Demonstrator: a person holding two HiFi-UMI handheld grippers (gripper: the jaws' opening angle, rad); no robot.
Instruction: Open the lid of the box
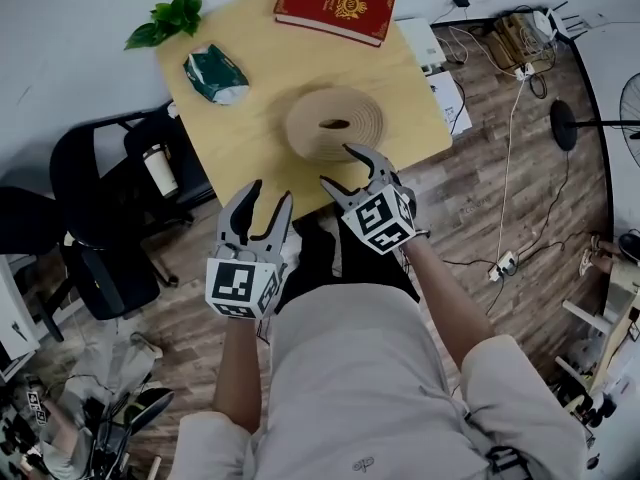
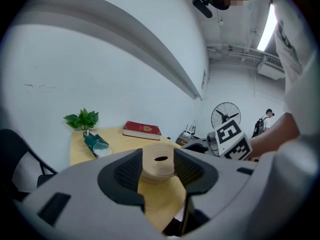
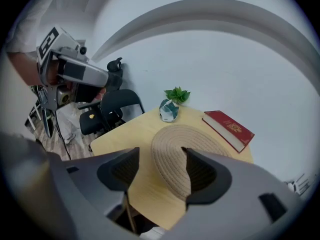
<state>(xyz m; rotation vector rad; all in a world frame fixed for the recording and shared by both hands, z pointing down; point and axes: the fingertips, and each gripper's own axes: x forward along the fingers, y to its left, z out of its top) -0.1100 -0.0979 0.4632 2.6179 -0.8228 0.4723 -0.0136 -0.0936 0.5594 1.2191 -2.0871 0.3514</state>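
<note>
Head view: the woven box (image 1: 333, 123) sits lidded on the counter (image 1: 240, 133). The right hand-held gripper (image 1: 340, 166) is at its 6 o'clock, the left hand-held gripper (image 1: 268, 196) at 7 o'clock.
Left gripper view: jaws apart, empty, box (image 2: 160, 164) beyond.
Right gripper view: jaws wide, empty, box (image 3: 175, 154) beyond.

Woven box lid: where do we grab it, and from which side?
Likely the ring around the centre hole of the lid: one jaw in the hole, one outside, coming down from above. It is round and low, looks wider than the open right hand-held gripper, and the hole is its only visible hold.
</note>
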